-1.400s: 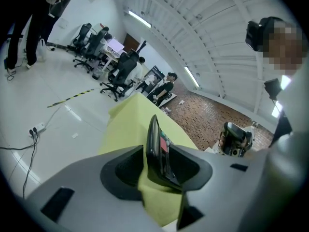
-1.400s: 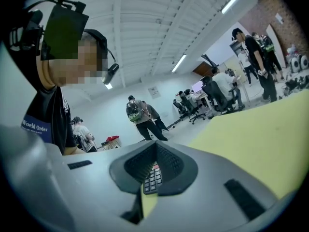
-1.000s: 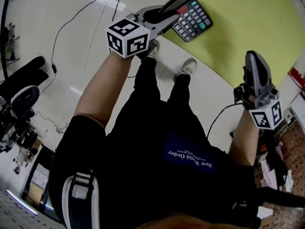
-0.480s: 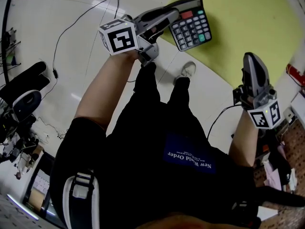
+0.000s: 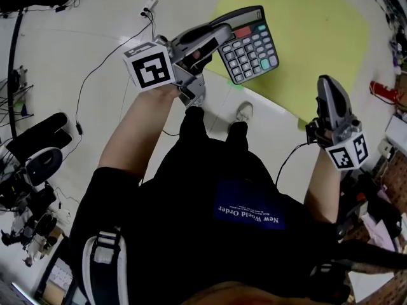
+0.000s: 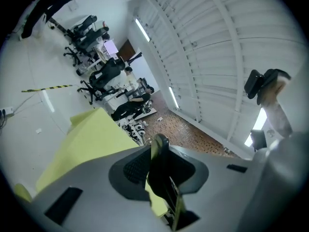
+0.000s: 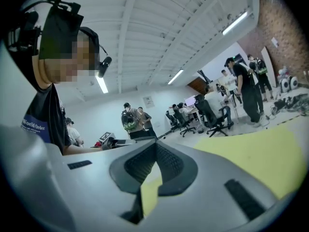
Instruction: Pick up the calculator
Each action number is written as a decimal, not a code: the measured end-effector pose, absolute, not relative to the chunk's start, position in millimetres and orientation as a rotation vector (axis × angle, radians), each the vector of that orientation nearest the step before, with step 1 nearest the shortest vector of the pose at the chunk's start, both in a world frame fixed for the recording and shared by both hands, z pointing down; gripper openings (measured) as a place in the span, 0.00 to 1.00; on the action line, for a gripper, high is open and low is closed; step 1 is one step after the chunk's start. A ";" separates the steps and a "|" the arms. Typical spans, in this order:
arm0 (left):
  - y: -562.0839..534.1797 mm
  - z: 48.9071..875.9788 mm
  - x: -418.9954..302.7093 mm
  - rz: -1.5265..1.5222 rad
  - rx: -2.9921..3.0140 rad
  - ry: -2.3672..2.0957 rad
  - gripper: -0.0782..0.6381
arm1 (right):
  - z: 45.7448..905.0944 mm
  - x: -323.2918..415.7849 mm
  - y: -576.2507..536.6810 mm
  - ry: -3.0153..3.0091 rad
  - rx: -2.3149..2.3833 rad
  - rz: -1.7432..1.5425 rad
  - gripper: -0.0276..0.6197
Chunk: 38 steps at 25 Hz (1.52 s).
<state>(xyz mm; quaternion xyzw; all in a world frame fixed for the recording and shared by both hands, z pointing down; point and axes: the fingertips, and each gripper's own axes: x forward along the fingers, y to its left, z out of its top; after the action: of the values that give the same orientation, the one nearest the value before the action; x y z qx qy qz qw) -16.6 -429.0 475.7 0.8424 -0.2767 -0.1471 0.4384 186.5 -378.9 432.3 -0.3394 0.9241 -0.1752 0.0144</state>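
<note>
Left claw (image 5: 220,34): clenched on the calculator (image 5: 249,45), held in the air above the yellow floor mat (image 5: 311,30).
Head view: keypad and display face shown.
Left gripper view: calculator edge-on only, a dark sliver between the pads.
Right claw (image 5: 326,85): right gripper view shows tips together, nothing between.

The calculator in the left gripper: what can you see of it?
The calculator is a dark desktop model, seemingly plastic, with rows of grey keys, one red key, some green ones and a raised display section at its top. The left gripper is shut on that top end, holding it in the air over the yellow mat. Nothing else touches it. The left gripper view shows it edge-on between the pads.
</note>
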 end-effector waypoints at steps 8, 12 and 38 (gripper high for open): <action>-413.6 382.7 -8.4 -0.363 2.177 -0.641 0.24 | 361.8 207.9 -352.2 2.826 -1.235 -0.436 0.02; -413.9 341.6 28.4 -0.377 2.205 -0.608 0.24 | 329.0 247.7 -345.3 2.784 -1.302 -0.368 0.02; -383.0 260.9 22.2 -0.452 2.219 -0.524 0.24 | 258.8 253.3 -324.3 2.734 -1.425 -0.210 0.02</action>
<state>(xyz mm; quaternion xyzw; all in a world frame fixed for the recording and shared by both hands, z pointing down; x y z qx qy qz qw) 22.2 -383.0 260.9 0.8760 -0.2067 -0.1785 0.3975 253.3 -324.3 258.8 -0.4611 0.8844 -0.0680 0.0258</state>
